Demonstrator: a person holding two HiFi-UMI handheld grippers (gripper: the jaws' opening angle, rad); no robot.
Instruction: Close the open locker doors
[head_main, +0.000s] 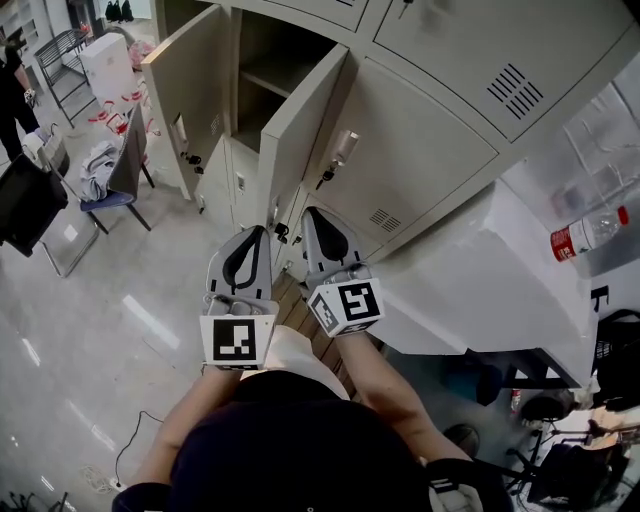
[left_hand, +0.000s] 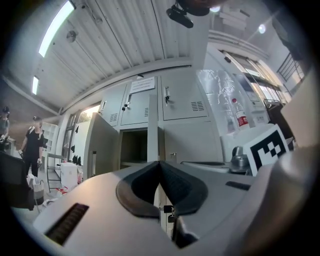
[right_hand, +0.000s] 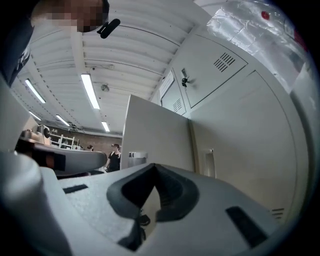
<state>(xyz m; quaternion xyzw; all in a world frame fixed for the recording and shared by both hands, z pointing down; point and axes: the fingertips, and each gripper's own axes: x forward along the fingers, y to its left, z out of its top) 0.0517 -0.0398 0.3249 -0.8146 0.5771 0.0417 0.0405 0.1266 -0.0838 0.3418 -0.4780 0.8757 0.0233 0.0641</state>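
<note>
The beige lockers fill the top of the head view. Two doors stand open: the left door (head_main: 190, 95) swung far out, and the right door (head_main: 300, 135) edge-on, with the dark open compartment (head_main: 272, 75) between them. My left gripper (head_main: 261, 232) and right gripper (head_main: 312, 213) are side by side just below the right door's lower corner, both shut with nothing held. In the left gripper view the left gripper (left_hand: 160, 164) points at the open compartment (left_hand: 134, 147). The right gripper (right_hand: 154, 166) faces the right door's inner face (right_hand: 155, 132), very close.
A white cabinet (head_main: 480, 270) stands to the right with a plastic bottle (head_main: 585, 232) beyond it. To the left are a chair (head_main: 118, 170) with cloth, a white box (head_main: 105, 62) and a person (head_main: 12, 90). Keys (head_main: 326, 178) hang from a shut door's lock.
</note>
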